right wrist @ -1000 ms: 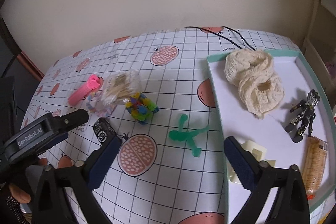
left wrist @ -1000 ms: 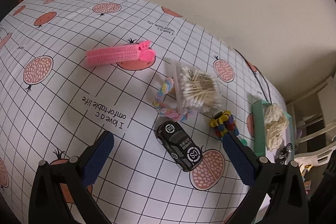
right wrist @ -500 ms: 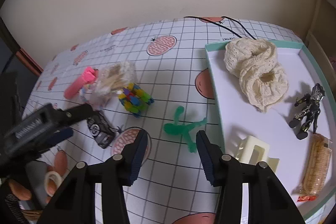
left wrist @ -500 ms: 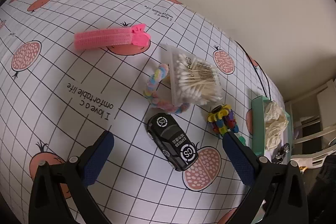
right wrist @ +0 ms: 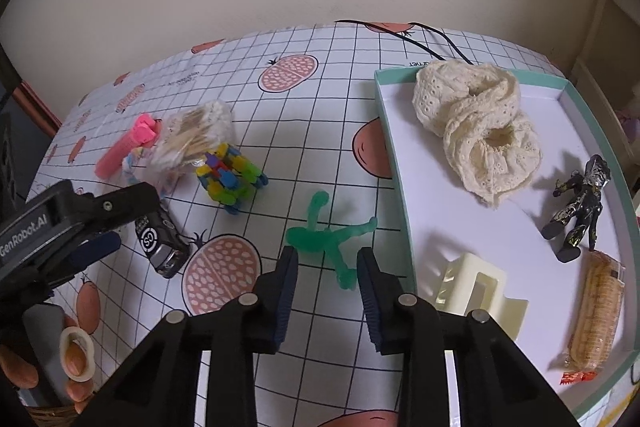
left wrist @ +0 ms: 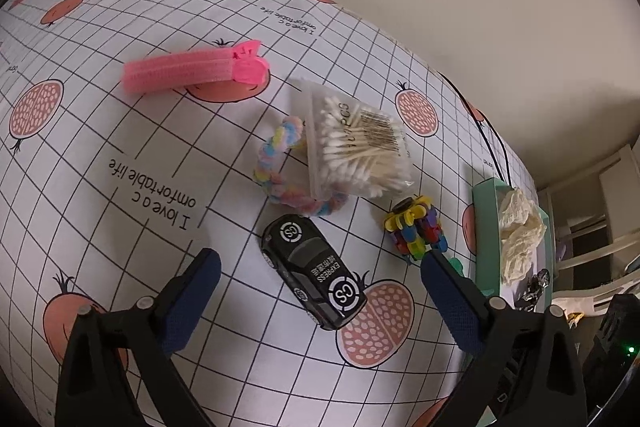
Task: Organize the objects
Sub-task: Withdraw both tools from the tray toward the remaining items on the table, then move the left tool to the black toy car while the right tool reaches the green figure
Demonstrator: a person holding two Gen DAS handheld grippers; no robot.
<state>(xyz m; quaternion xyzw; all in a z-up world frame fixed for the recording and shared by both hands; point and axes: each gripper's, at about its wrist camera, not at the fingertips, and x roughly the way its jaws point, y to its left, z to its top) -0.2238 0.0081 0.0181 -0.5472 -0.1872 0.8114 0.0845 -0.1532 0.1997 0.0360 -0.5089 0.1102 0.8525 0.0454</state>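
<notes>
In the left wrist view, the left gripper (left wrist: 320, 269) hangs with fingers spread wide and empty over the black toy car (left wrist: 313, 270) on the worktop (left wrist: 100, 131). In the right wrist view, the right gripper (right wrist: 326, 269) has just been narrowing its fingers round the green figure (right wrist: 326, 239), apparently not yet pinching it; the tray (right wrist: 394, 163) lies just right. This looks like the pickup step, so next it needs a firm pinch, then a lift rightward into the tray.

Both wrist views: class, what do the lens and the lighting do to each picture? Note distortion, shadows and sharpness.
Left wrist view: the fisheye bulges the grid tablecloth into curves, corners go black, and the toy car stays sharp. Right wrist view: the same bending bows the tray rim; the dark figurine and cream hair claw cast soft shadows leftward on the white floor; no glare.
</notes>
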